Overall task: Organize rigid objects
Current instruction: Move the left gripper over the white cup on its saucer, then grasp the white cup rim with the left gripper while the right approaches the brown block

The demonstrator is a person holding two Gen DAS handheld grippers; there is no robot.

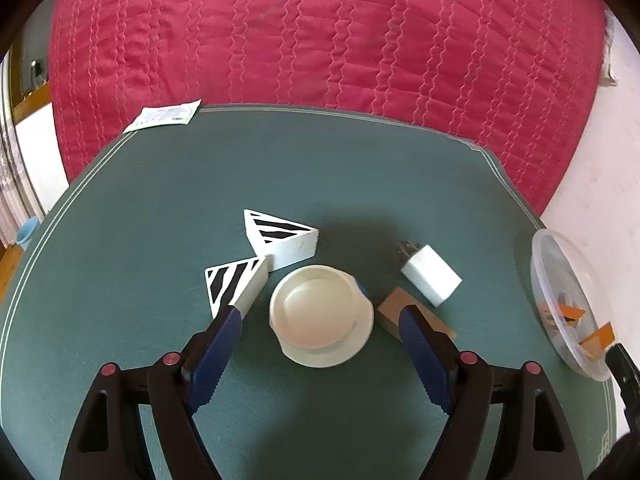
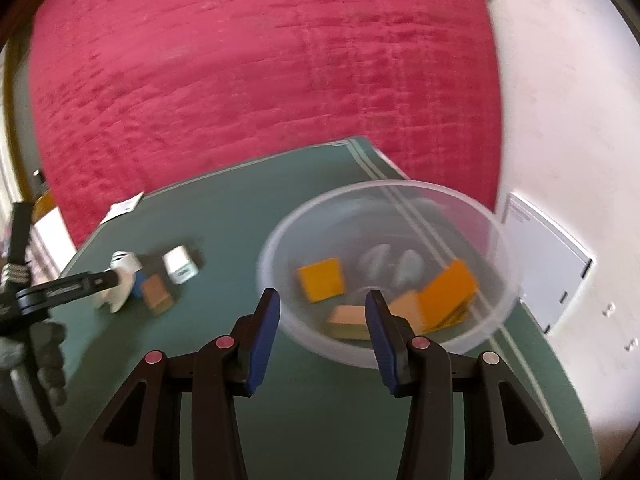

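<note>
- Sorting under way — clear tub (image 2: 384,276) at the right edge of the green surface (image 1: 160,208) already holds several orange and tan blocks (image 2: 322,280).
- Left claw (image 1: 320,316) spread wide, nothing gripped; white round dish (image 1: 320,314) sits between its blue fingers (image 1: 224,332), pads apart from the rim.
- Still loose on the surface: two striped wedges (image 1: 280,236) touching each other just left of the dish, a brown block (image 1: 394,308) just to its right, a white charger (image 1: 430,276) beyond that.
- Right claw (image 2: 322,300) part open and empty, pointing over the tub's near rim; view blurred.
- Step in hand, judged: left claw lining up on the dish for pickup.
- Next move calls for: lowering around the dish, closing on its rim without nudging the near wedge or the brown block — then carrying it across to the tub.
</note>
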